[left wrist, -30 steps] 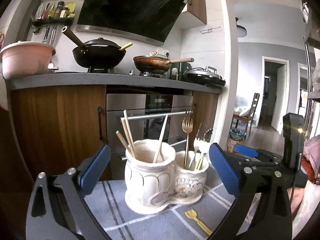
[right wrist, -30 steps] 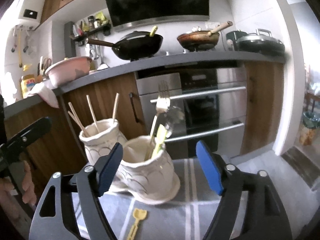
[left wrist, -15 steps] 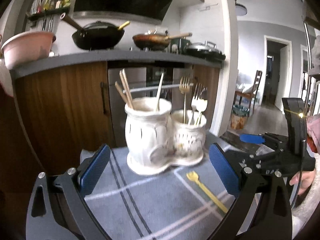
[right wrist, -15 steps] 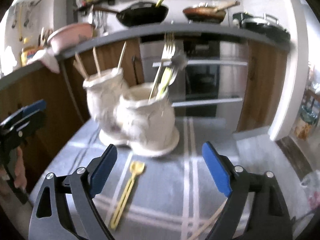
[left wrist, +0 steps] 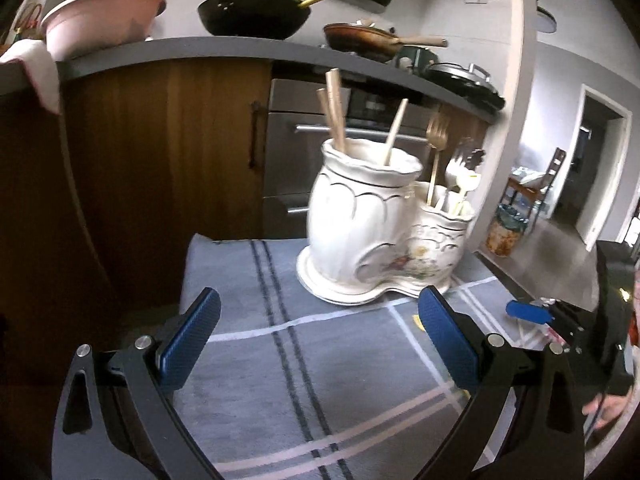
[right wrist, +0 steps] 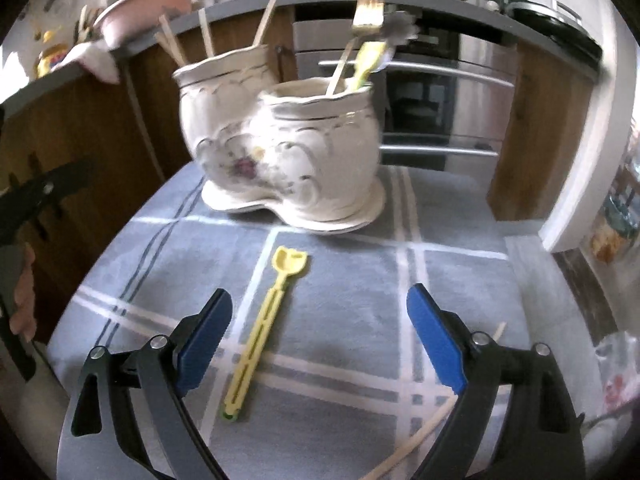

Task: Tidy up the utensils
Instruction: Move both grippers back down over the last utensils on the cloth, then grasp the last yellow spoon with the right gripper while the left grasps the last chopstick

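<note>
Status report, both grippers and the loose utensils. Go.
Left gripper open, empty. Right gripper open, jaws just widened, above yellow spoon. Chopstick loose on cloth. Nothing blocking.

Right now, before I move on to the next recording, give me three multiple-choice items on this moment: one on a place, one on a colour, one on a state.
1. Where does the toy spade lie?
A. on the grey cloth, in front of the ceramic holder
B. inside the holder
C. on the kitchen counter

2. What colour is the spade?
A. red
B. yellow
C. green

3. How does the right hand-held gripper stand?
A. shut on the spade
B. shut on a chopstick
C. open, holding nothing

Answers: 1 A, the spade lies flat on the cloth, apart from the holder's base. 2 B, it is plainly yellow in the right wrist view. 3 C, the blue pads stand wide apart, touching nothing.
</note>
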